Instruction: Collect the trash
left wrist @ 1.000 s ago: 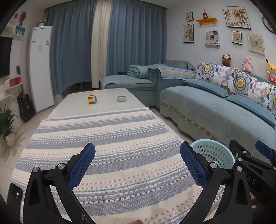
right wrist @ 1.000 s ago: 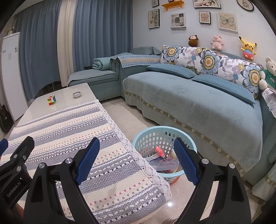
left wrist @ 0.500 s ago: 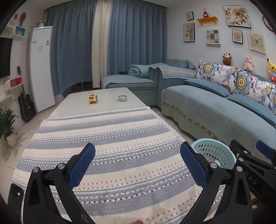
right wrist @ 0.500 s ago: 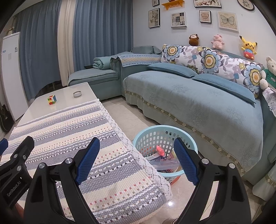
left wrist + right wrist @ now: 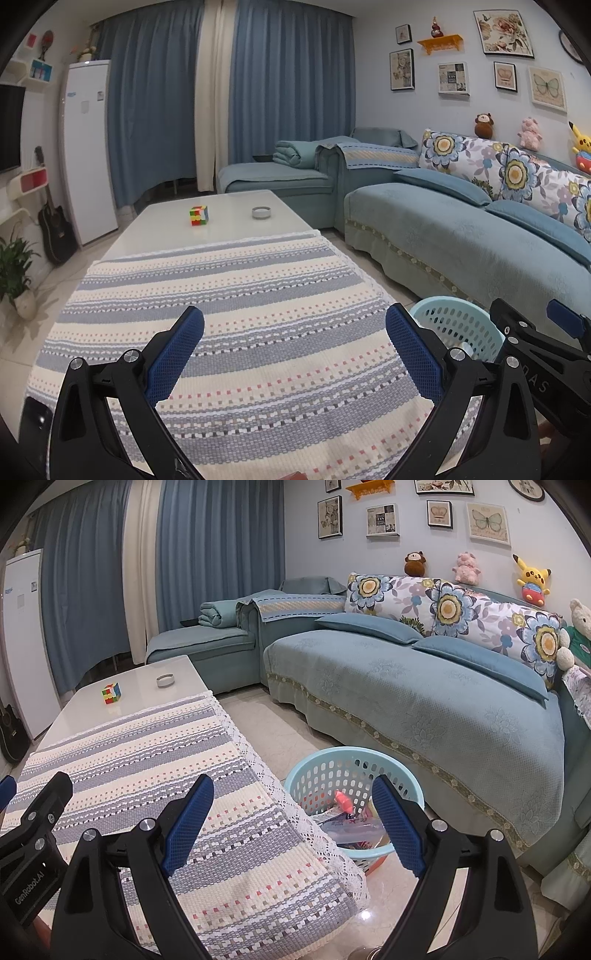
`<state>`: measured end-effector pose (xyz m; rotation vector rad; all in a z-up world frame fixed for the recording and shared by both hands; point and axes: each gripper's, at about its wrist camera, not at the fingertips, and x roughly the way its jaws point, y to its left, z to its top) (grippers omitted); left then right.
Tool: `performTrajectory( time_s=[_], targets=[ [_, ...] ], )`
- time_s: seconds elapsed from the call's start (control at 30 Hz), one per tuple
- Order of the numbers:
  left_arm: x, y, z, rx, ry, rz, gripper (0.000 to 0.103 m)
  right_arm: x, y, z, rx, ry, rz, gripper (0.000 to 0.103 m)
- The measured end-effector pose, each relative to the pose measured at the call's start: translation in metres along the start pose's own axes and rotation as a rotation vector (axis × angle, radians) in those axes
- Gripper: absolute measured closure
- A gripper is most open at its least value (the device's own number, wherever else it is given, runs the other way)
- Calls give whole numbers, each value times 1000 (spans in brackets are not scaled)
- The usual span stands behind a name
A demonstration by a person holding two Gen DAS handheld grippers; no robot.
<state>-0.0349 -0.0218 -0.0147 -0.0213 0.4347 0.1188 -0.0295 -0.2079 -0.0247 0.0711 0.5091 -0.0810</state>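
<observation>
Right gripper (image 5: 291, 819), jaws spread and empty, hangs above the table edge; the trash-filled basket (image 5: 325, 760) lies just ahead, nearer than to the equally released left gripper (image 5: 295, 350).

so the tablecloth (image 5: 236, 332) is a chunky woven cloth with a lacy edge, the table (image 5: 229, 218) top under it glossy white, the basket (image 5: 332, 771) smooth perforated plastic, the sofa (image 5: 424, 701) matt textured fabric, and the gripper pads (image 5: 186, 819) have rough blue rubbery-looking faces on matt black frames.
</observation>
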Motion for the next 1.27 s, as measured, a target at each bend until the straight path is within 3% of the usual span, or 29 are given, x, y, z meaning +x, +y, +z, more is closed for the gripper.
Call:
performTrajectory(
  time_s=[0.97,1.27],
  targets=[
    [1,-2,-3,30,-9,3,8,1,-1,0,4,2,2,20],
    [2,3,-1,-2,12,-5,7,1,-1,0,3,3,3,20]
  ],
)
